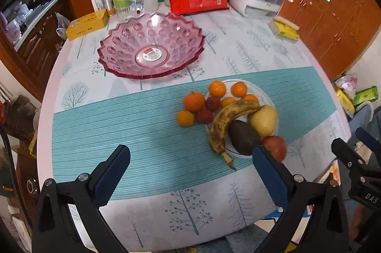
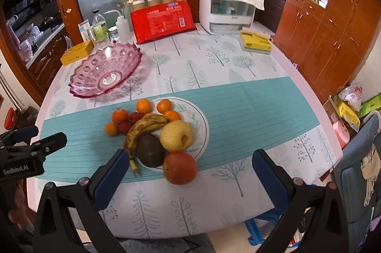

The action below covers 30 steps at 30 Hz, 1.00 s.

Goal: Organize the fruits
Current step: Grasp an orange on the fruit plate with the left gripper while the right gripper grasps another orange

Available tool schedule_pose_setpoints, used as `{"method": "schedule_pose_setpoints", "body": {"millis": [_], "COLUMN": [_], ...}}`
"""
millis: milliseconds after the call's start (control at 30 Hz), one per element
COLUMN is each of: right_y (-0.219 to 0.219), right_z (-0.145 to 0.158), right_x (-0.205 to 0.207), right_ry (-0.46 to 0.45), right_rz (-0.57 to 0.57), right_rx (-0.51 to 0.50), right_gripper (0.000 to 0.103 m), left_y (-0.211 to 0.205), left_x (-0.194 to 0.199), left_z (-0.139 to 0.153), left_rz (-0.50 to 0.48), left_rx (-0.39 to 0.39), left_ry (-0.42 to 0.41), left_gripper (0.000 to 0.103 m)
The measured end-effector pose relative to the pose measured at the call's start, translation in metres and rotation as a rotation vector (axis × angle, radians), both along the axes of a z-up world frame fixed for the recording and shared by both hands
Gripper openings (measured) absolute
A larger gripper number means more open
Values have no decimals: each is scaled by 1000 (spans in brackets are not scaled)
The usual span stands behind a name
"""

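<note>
My left hand-held gripper (image 1: 190, 172): black angular frame, two arms ending in fingers (image 1: 112, 172) faced with dark blue textured pads. A round silver screw head sits on each arm near the pad, with a second farther out. Seen from my right camera, its body carries white lettering "GenRobot.AI".

My right hand-held gripper (image 2: 190, 172): same build, black frame, blue ribbed pads (image 2: 271, 178), paired silver screws on each side. From my left camera its black body shows small screws and the white letters "DAS".
</note>
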State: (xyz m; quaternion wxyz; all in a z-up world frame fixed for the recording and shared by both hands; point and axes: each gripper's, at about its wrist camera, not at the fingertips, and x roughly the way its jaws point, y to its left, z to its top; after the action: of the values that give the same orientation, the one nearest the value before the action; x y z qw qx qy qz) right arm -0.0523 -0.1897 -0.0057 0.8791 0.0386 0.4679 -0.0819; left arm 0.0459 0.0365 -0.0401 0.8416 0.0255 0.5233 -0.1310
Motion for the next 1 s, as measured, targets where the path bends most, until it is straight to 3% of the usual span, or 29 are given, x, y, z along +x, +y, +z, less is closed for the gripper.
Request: {"method": "schedule_pose_setpoints", "body": {"millis": [133,267,533,767,1000], "right_y": [-10,-19,-37,-48,-58], "right_z": [-21,-44,-84,-112,-121], "right_x": [13,30,67,83,99], "right_ry": [31,78,170,240,251], "right_rz": [13,48,116,166,167], "right_rx": [-3,42,146,186,218], "right_gripper": [102,93,91,91,91], "left_y": [-7,-12,-11,-15,-28], "left_x": [8,24,74,111,135], "left_z": [-12,-24,-65,-107,-131], "left_rz": [10,29,114,133,133], "left_rx": [53,73,-1,-17,-39], "left_ry": [-9,-23,55,141,190], "left_gripper": [102,102,102,90,77]}}
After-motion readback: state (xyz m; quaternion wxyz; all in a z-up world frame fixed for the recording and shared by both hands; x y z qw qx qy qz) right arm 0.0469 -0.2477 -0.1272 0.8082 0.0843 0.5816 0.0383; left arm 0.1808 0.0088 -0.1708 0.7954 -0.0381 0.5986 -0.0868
